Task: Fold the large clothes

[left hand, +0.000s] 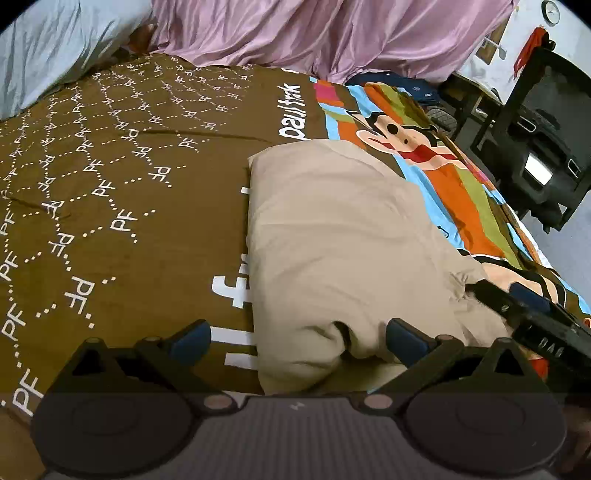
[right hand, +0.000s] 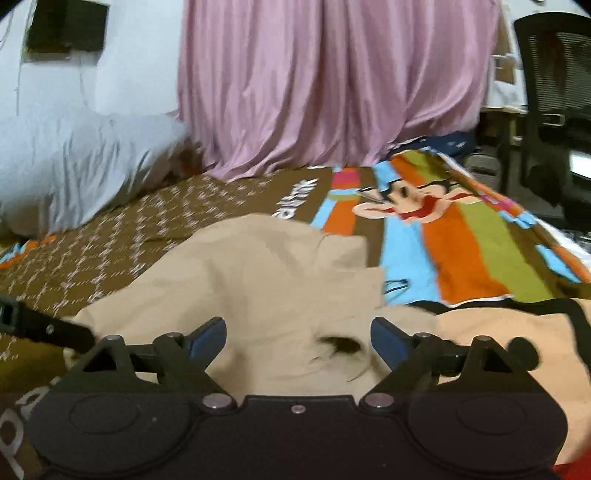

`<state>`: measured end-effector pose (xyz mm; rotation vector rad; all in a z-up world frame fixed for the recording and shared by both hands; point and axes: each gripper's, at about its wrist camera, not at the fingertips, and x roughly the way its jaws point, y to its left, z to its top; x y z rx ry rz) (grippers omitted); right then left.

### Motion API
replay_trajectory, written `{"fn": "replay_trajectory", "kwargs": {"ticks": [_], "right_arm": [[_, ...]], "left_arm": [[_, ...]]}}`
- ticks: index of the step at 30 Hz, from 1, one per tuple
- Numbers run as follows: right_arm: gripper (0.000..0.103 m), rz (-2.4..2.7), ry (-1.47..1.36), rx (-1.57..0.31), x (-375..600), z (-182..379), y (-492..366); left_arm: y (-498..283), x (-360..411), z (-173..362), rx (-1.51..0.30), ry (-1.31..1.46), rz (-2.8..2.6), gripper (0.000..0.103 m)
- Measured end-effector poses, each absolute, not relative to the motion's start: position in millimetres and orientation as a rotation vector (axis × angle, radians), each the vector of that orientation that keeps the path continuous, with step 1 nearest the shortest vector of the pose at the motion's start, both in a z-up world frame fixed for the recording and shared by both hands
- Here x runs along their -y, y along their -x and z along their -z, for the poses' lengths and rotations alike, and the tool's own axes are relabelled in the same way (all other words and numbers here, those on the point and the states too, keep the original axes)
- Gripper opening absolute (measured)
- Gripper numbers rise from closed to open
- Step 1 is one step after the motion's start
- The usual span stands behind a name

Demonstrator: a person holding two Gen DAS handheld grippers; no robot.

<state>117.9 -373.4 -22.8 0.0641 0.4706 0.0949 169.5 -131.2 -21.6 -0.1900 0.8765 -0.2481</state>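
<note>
Beige garment (left hand: 332,236) lies on the bed, on the brown printed bedspread (left hand: 110,166), its right edge reaching the striped cartoon panel (left hand: 458,206). Looks partly folded already: a long, fairly tidy slab with a rounded, puffy near end.

Long axis runs away from the person, from the near edge of the bed toward the pink curtain (left hand: 332,33); far end is squared off just below the "paulfrank" lettering, near end bunches up at the grippers.

Handling, as a guess: light woven cloth, soft and limp, no stiffness, will sag and slide over itself when lifted. Not fragile. Best grip is at the near corners or along the folded near edge, pinching all the layers together so the fold doesn't spill.

Left gripper (left hand: 295,338) is spread wide, fingers either side of the bunched near end, nothing pinched. Right gripper (right hand: 298,336) is also wide, low over the garment's near right part, a dark fold of cloth between the fingers but not clamped. Right wrist view is blurry.
</note>
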Motion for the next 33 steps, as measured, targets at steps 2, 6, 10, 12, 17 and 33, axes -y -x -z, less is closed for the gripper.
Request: {"fn": "replay_trajectory", "kwargs": {"ticks": [2,6,10,12,17,33], "right_arm": [[0.092,-0.065,-0.111,-0.480,383,22,-118],[0.098,-0.028,-0.218,-0.507,404,22,-121],[0.101,-0.019,-0.276,-0.538,412,25,-123],[0.101,-0.012,-0.281,-0.560,412,28,-125],[0.086,-0.030,-0.308,-0.610,411,36,-130],[0.035,-0.025,-0.212,-0.539,402,29,-131]], "left_arm": [[-168,131,20,-0.873,0.179,0.242,0.103],[-168,132,19,-0.871,0.176,0.233,0.103],[-169,131,20,-0.871,0.175,0.238,0.103],[-170,129,24,-0.873,0.178,0.244,0.103],[-176,119,35,-0.904,0.242,0.266,0.103],[-180,120,43,-0.925,0.264,0.273,0.103]]}}
